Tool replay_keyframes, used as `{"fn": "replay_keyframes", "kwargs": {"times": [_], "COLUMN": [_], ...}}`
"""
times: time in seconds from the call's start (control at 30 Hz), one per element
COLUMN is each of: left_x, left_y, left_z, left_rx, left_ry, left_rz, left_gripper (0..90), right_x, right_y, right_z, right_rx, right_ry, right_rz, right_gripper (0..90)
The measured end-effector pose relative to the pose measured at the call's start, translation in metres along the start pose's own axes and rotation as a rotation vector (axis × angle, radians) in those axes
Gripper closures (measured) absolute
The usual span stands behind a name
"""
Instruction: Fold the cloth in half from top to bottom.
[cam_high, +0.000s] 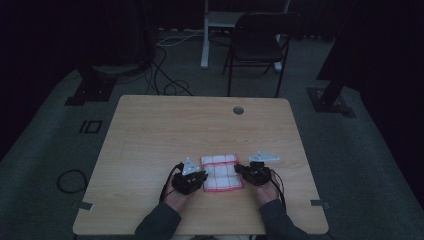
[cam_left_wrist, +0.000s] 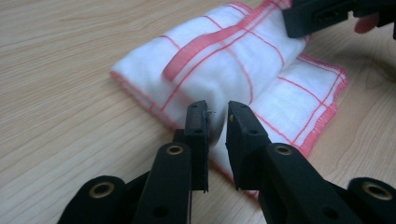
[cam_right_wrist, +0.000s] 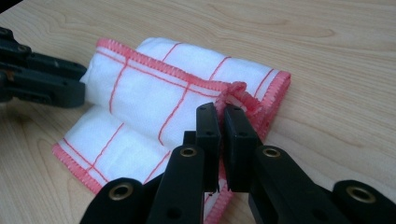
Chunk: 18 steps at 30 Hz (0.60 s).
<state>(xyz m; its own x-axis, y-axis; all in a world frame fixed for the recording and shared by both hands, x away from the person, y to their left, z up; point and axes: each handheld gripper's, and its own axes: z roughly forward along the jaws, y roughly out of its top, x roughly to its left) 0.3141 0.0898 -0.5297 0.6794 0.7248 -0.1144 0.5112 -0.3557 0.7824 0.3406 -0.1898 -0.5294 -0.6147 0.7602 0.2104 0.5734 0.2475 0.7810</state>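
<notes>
Fingers (cam_right_wrist: 236, 135) of right gripper (cam_right_wrist: 223, 123) pinch cloth (cam_right_wrist: 154, 98) hem.

Left gripper (cam_left_wrist: 218, 109) at the edge of a folded cloth (cam_left_wrist: 224, 60) on a wooden table (cam_left_wrist: 60, 93).

Its 2 black jaws rise from the bottom and stand slightly apart, with a narrow gap between the pads; the white cloth with red grid lines and red stitched hem lies right at their tips, its fold bulging just ahead. The other gripper (cam_left_wrist: 322, 16) touches the cloth's far end at the top right, a fingertip (cam_left_wrist: 366, 23) beside it.
</notes>
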Motion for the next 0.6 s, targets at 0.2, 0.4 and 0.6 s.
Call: {"fn": "replay_keyframes", "kwargs": {"times": [0.2, 0.4, 0.6], "left_x": [0.016, 0.034, 0.044], "left_y": [0.011, 0.025, 0.031], "left_z": [-0.007, 0.007, 0.023], "left_rx": [-0.037, -0.028, 0.008], "left_ry": [0.032, 0.070, 0.089], "left_rz": [-0.046, -0.072, -0.073], "left_gripper": [76.6, 76.7, 76.5], "right_x": [0.001, 0.001, 0.000], "right_y": [-0.003, -0.003, -0.003], "right_z": [-0.002, -0.001, -0.002], "right_rx": [-0.008, -0.012, -0.016], "right_ry": [0.002, 0.002, 0.004], "right_rz": [0.006, 0.007, 0.006], "right_gripper": [86.6, 86.5, 86.5]}}
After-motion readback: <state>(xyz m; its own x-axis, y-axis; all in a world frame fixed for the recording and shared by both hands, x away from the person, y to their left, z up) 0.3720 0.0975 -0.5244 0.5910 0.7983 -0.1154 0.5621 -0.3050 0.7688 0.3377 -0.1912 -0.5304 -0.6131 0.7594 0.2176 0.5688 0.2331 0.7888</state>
